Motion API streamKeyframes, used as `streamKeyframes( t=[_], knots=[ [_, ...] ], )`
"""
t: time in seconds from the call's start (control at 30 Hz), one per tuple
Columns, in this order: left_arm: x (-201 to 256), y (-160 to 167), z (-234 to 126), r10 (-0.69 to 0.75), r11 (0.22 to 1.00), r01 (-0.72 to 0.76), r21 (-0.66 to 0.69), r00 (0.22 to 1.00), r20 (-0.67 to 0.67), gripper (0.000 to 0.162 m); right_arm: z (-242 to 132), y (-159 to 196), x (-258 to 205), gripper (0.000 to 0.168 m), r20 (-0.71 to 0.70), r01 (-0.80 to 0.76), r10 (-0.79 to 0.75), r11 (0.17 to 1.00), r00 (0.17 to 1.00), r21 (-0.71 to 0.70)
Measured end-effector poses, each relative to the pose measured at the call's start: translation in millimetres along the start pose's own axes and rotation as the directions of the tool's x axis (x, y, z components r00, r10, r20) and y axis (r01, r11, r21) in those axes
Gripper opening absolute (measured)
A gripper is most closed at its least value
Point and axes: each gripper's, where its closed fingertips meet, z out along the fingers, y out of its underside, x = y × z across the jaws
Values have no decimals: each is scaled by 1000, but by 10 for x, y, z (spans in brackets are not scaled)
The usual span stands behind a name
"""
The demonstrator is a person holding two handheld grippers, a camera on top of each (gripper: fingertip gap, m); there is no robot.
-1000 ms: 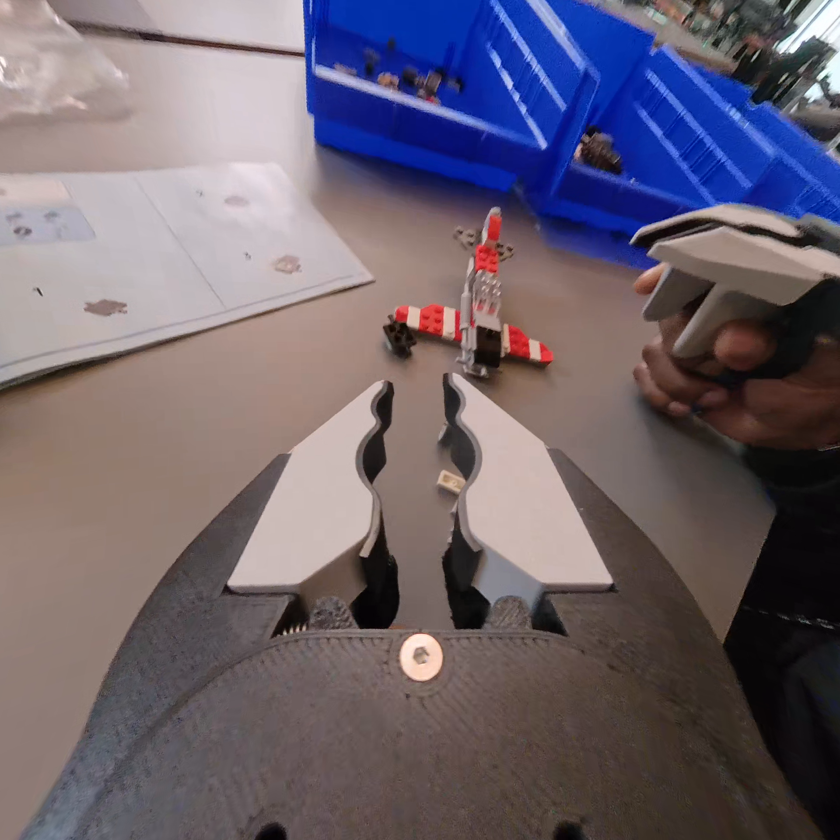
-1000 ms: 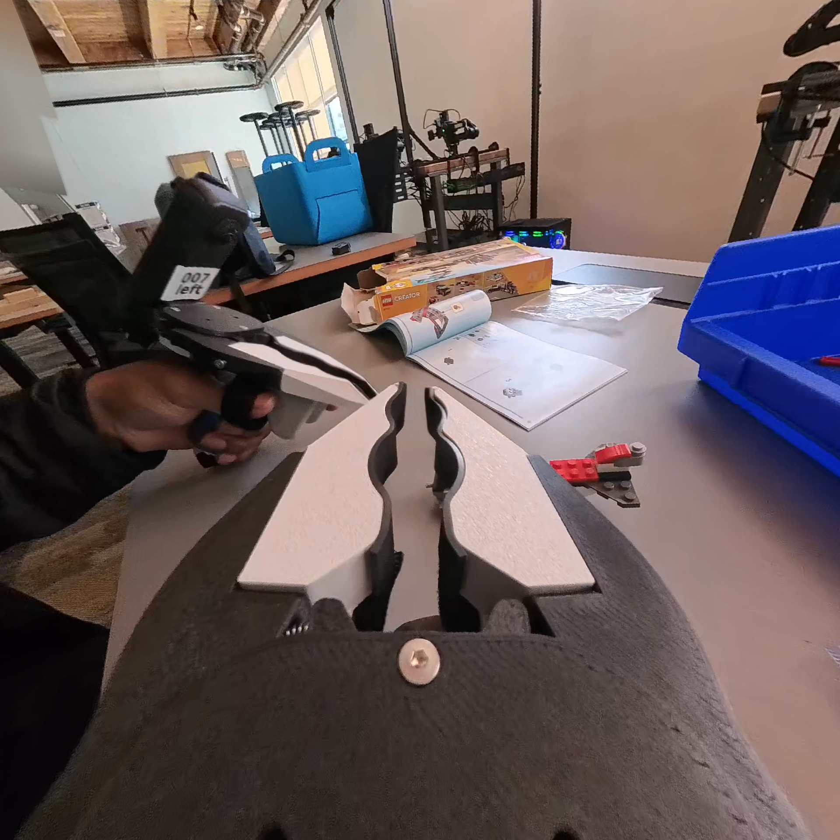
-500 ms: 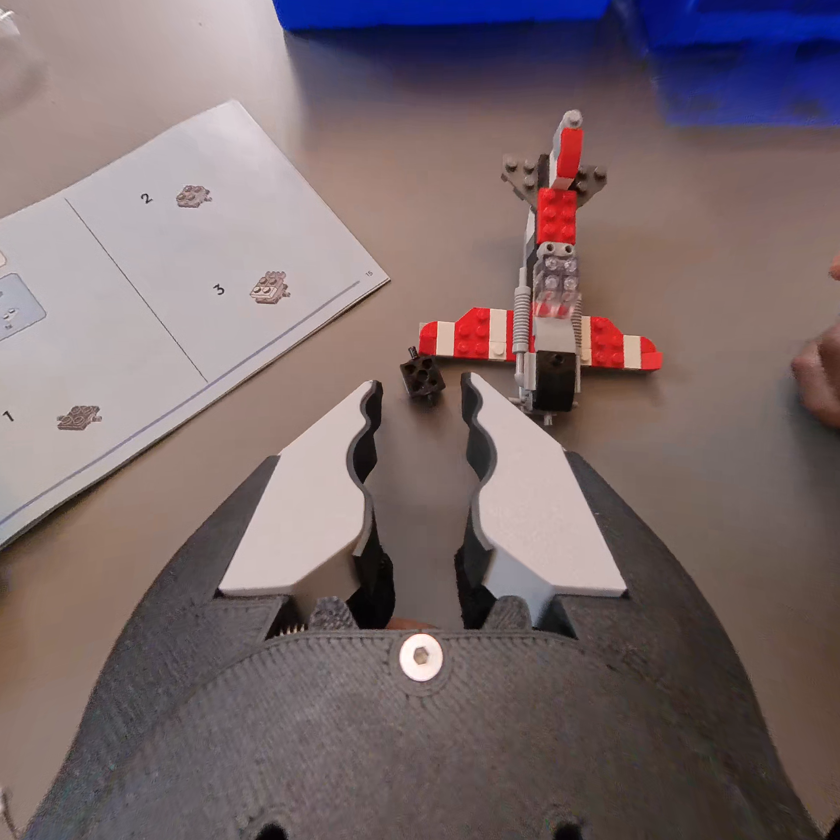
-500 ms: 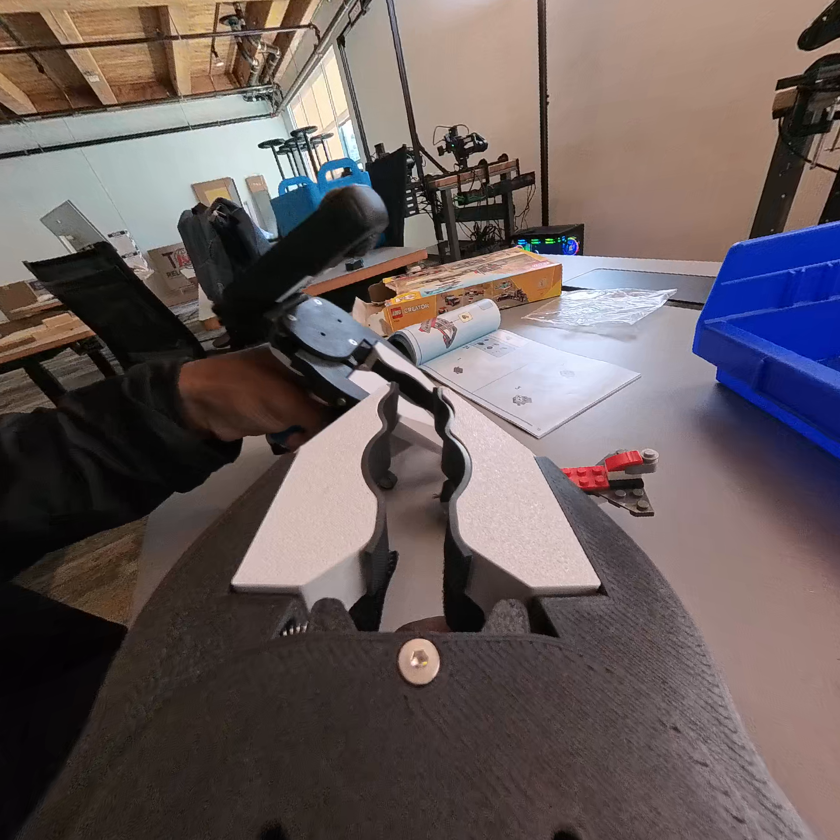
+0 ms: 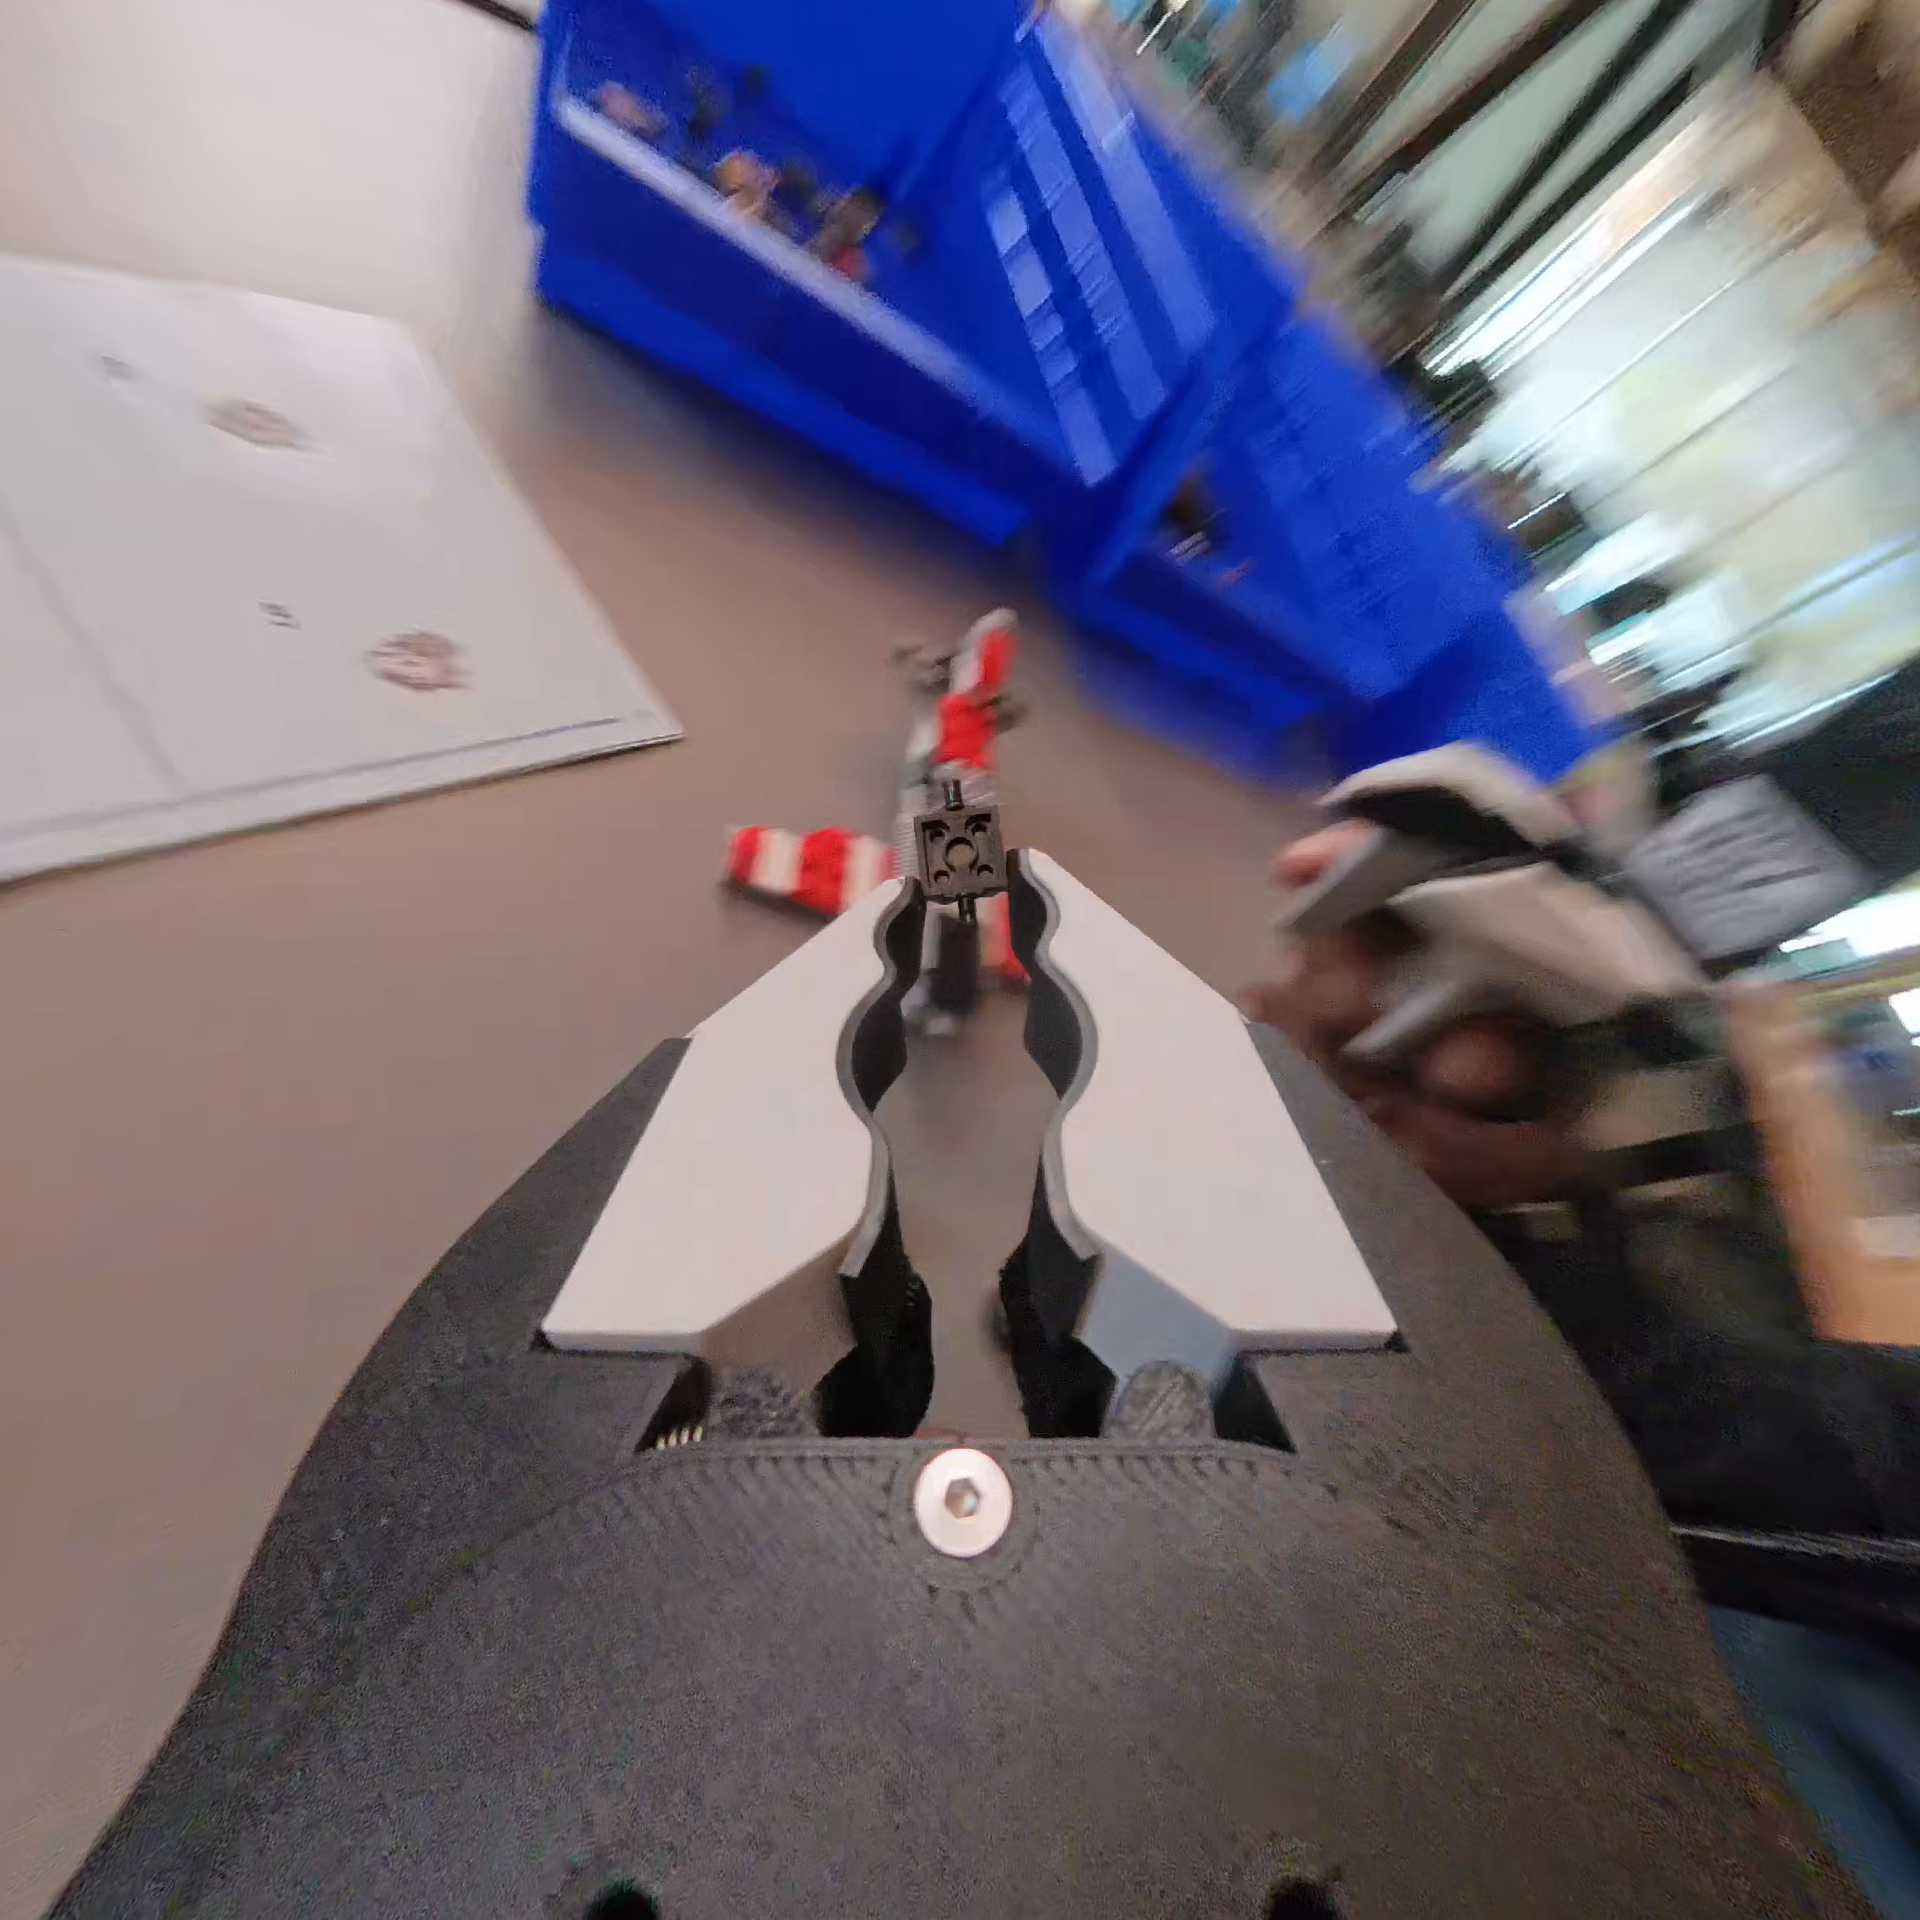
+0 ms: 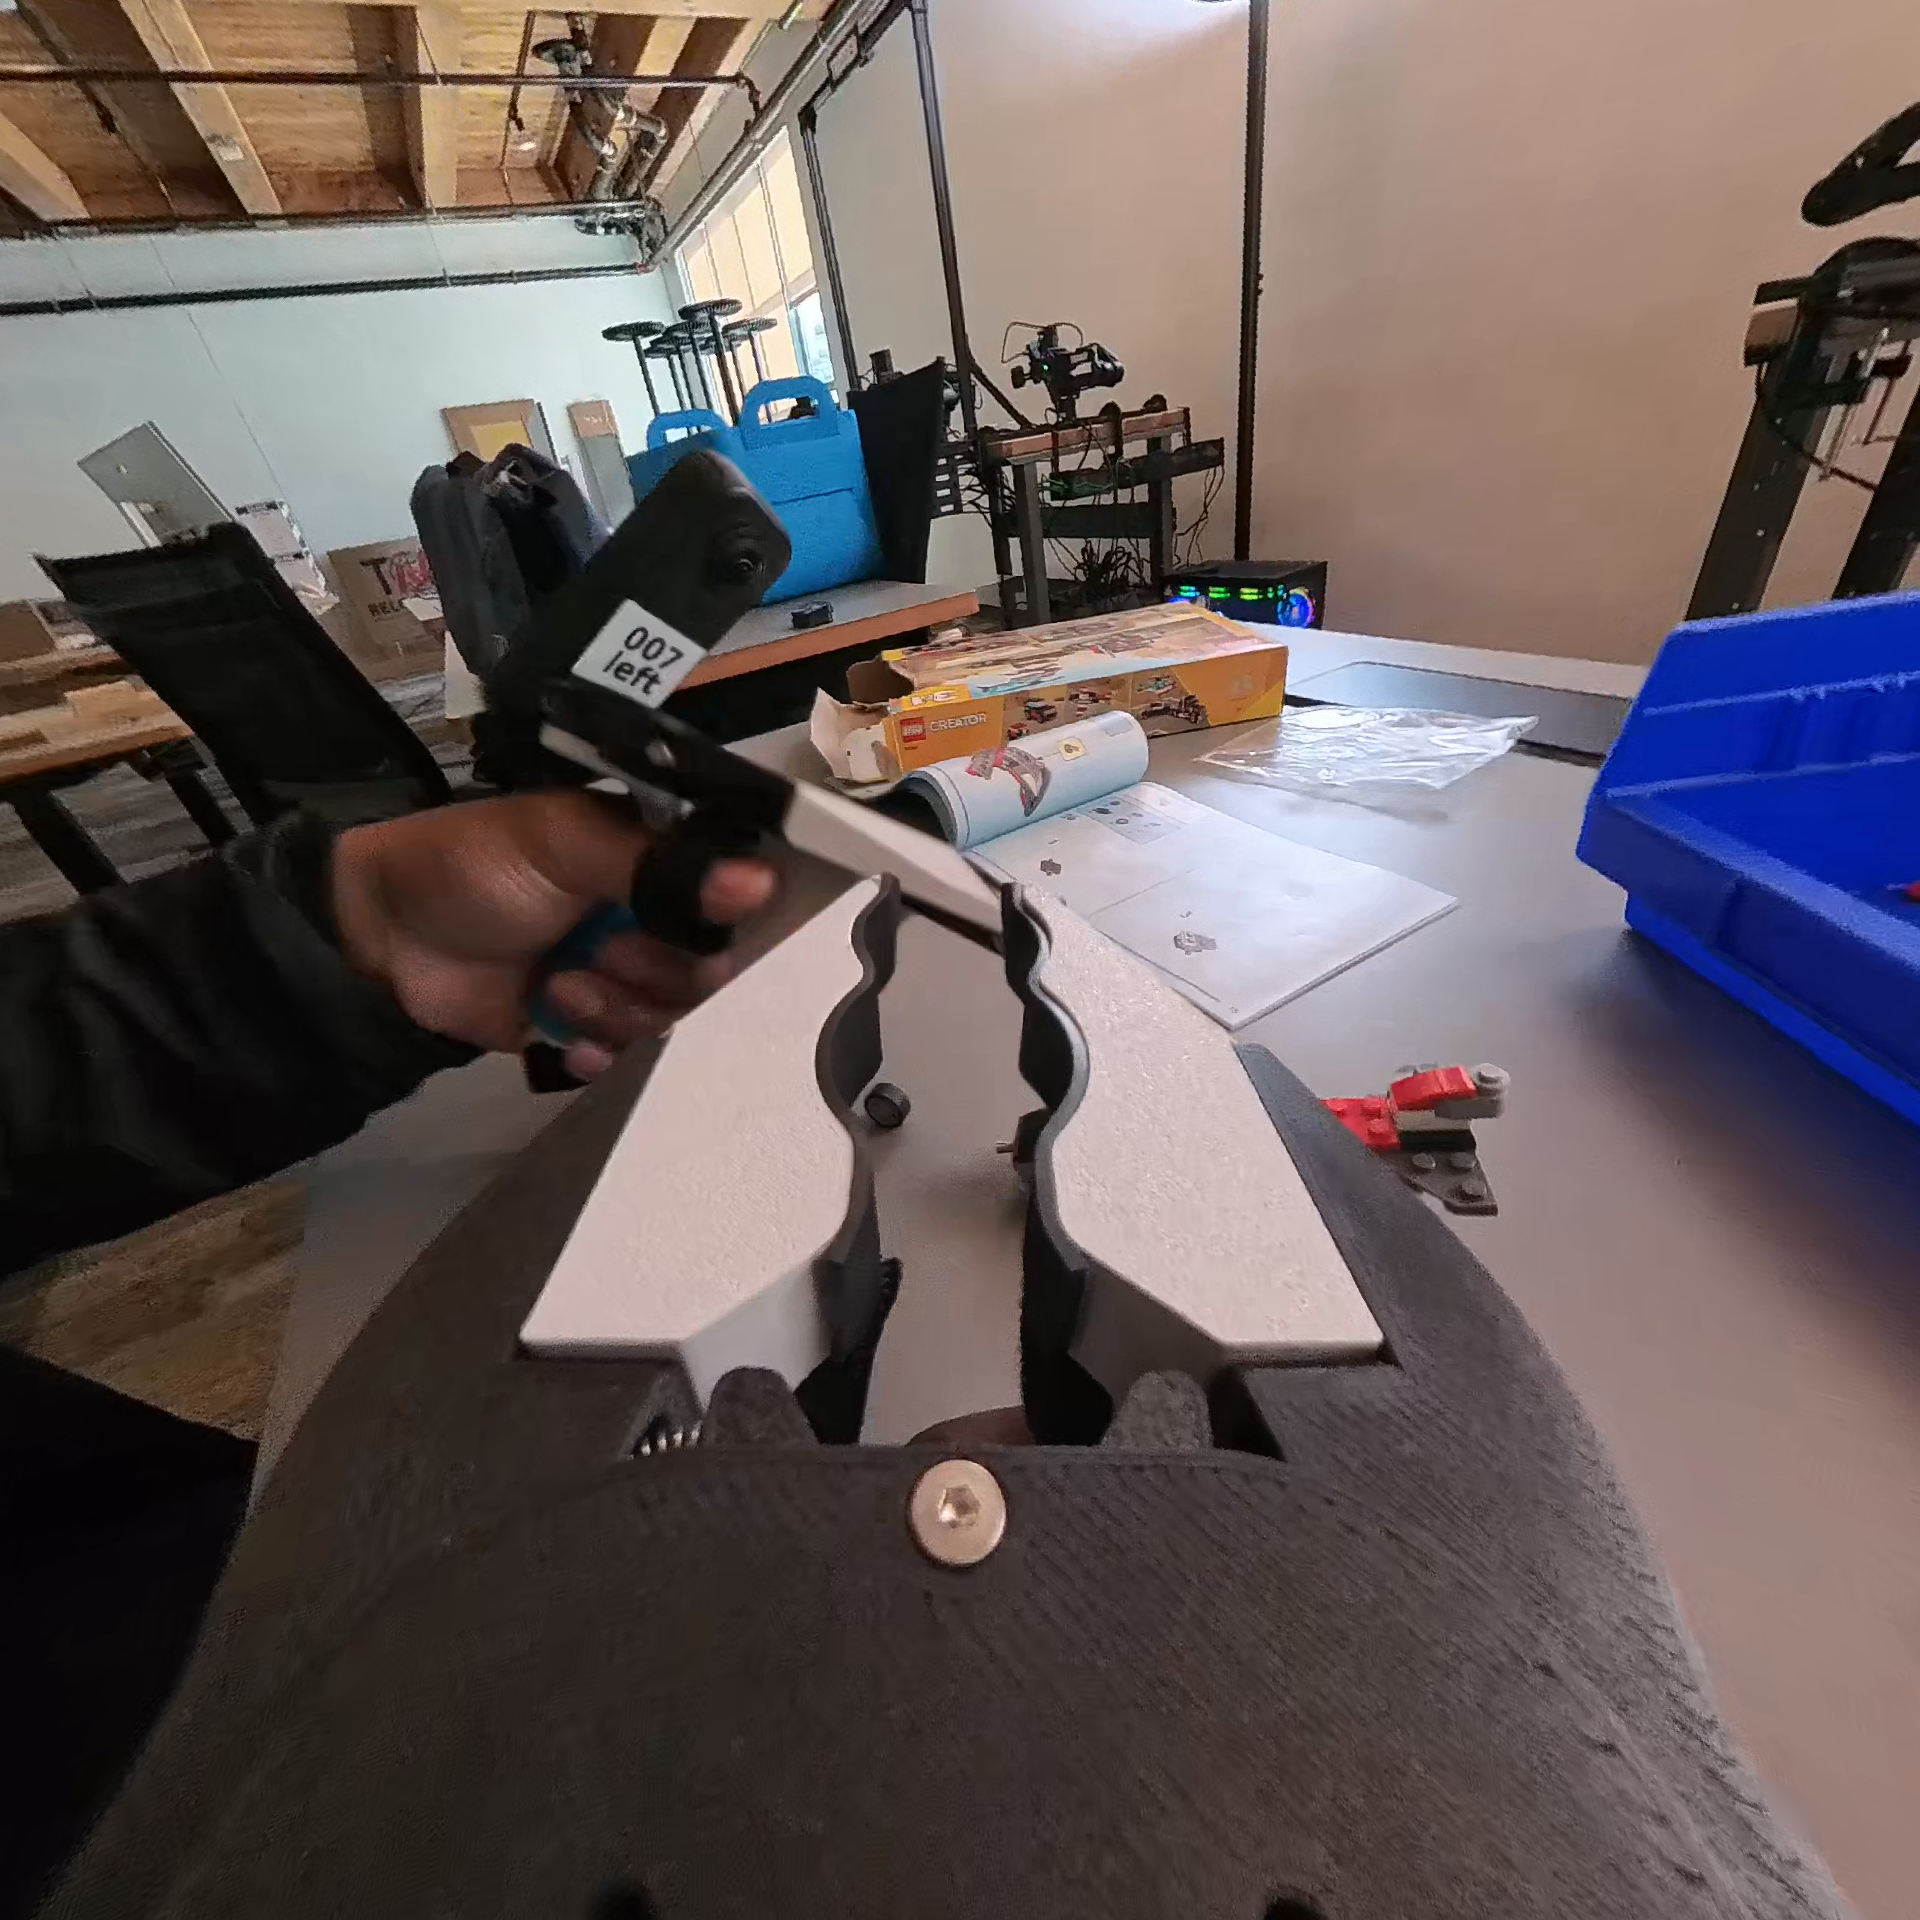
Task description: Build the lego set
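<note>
My left gripper (image 5: pixel 961 878) is shut on a small black lego piece (image 5: pixel 961 850), held at its tips above the table. Behind it the red, white and grey lego plane (image 5: pixel 961 717) lies on the table, partly hidden by my fingers. My right gripper (image 6: pixel 940 909) is open and empty; it shows blurred at the right of the left wrist view (image 5: pixel 1455 914). In the right wrist view the left gripper (image 6: pixel 883 847) points in from the left, its tip just beyond my right fingertips. The plane's tail (image 6: pixel 1429 1112) lies to the right. A small black wheel (image 6: pixel 886 1104) lies on the table between my right fingers.
The open instruction booklet (image 5: pixel 260 582) lies at the left, also seen in the right wrist view (image 6: pixel 1174 883). Blue parts bins (image 5: pixel 831 239) stand behind the plane, one at the right (image 6: pixel 1787 810). A yellow lego box (image 6: pixel 1081 686) and a clear plastic bag (image 6: pixel 1371 743) lie at the back. The small black wheel (image 6: pixel 886 1104) lies around 6 cm away from my left fingertips. The plane's tail (image 6: pixel 1429 1112) is about 11 cm from both grippers' fingertips.
My left gripper closed on the black piece that lay beside the plane's wing and lifted it off the table. My right gripper opened a little wider.
</note>
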Motion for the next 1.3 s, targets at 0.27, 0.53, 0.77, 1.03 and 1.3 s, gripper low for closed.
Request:
streamKeyframes(
  t=[0.27,0.53,0.77,1.03,1.3],
  knots=[
    [607,-234,-360,-339,901,429,63,788,-513,17,37,-45,-242,28,-16,232,-232,972,973,32],
    [813,-99,-248,-381,895,443,-40,717,-584,18,-9,-96,-214,29,-80,296,-292,954,953,53],
    [963,-59,-248,-414,876,469,-109,618,-668,17,-36,-140,-264,29,-90,348,-341,934,936,76],
    [993,-11,-239,-438,870,469,-152,591,-677,18,-64,-167,-269,25,-98,373,-364,924,926,86],
    [947,19,-191,-479,849,497,-177,587,-653,17,-40,-109,-240,17,-99,375,-369,926,924,48]
  ],
)
